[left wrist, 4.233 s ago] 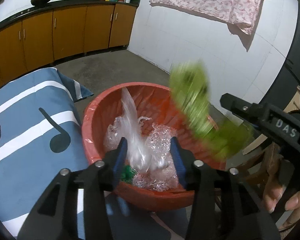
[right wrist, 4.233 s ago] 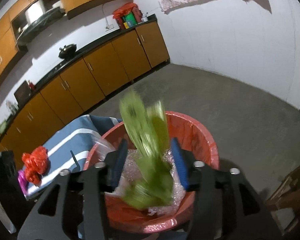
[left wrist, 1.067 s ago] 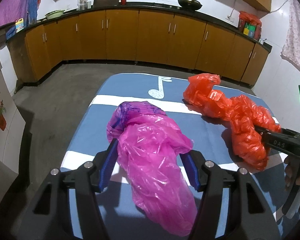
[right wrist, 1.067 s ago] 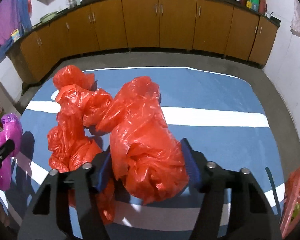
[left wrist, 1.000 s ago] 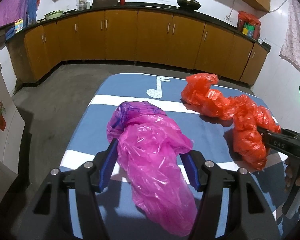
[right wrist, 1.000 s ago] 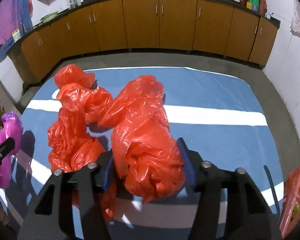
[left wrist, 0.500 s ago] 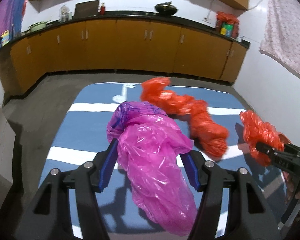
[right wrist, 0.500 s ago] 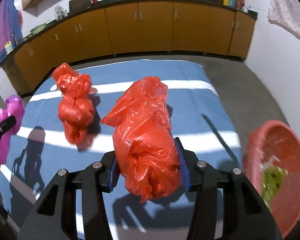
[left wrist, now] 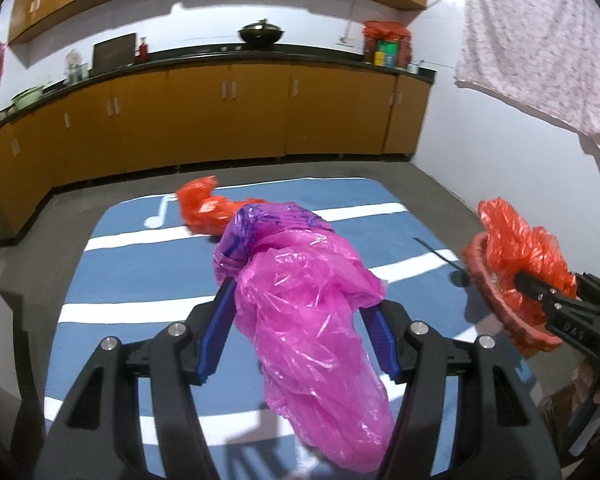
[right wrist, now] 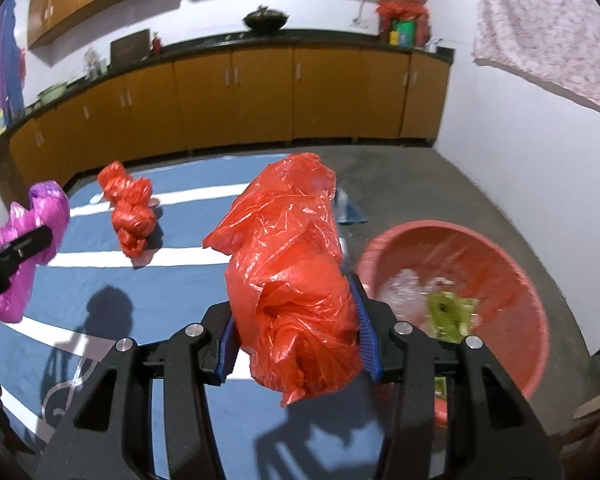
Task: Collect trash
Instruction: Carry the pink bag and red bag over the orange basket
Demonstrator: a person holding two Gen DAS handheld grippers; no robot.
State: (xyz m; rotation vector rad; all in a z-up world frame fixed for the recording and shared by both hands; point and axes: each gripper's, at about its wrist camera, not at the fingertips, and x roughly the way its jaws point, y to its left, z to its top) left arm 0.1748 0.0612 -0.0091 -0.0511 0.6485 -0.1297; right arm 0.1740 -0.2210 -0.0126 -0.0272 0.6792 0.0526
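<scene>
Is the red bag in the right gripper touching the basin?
Apart. In the right wrist view the red bag, clamped in the right gripper, hangs left of the basin, blue cloth between.

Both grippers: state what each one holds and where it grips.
The left gripper clamps the pink plastic bag around its middle. The right gripper clamps the red plastic bag around its lower bulk.
</scene>
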